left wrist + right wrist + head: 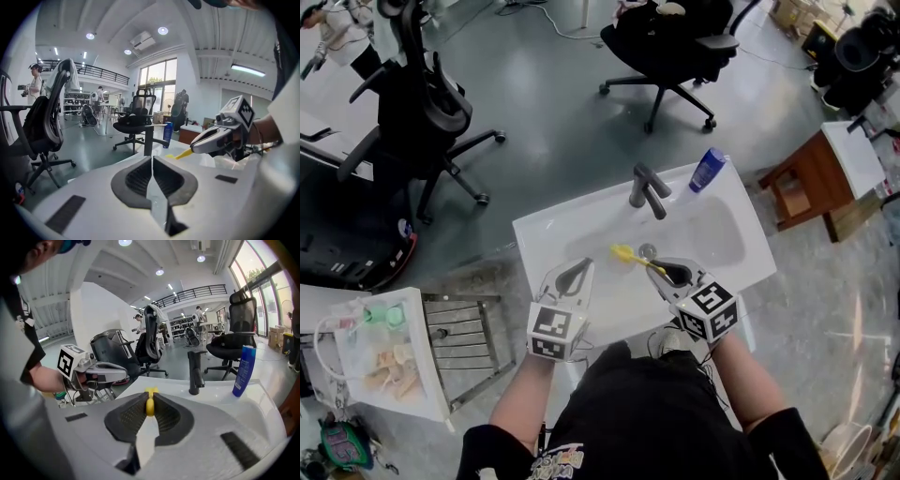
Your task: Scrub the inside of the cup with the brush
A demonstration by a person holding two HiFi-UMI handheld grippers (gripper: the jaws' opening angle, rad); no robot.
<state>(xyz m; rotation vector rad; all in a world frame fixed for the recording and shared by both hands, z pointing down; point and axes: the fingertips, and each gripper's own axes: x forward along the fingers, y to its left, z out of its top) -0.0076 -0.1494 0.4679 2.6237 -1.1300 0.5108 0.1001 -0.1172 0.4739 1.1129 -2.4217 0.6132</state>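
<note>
Brush (633,257): in the head view it reaches out over the sink (544,234), just this side of the faucet (647,190), with its yellow handle clamped in the right gripper (664,270). The left gripper (578,270) hangs to the left of the faucet, over the basin's near rim. I can make out no cup.

In the left gripper view the jaws are pressed together with nothing between them.

In the right gripper view the pads pinch the brush (150,406) by its thin handle, with the faucet beyond. It looks light, stiff and slick, so it is likely to twist under scrubbing. A hold on the handle, well back from the head, suits it.
</note>
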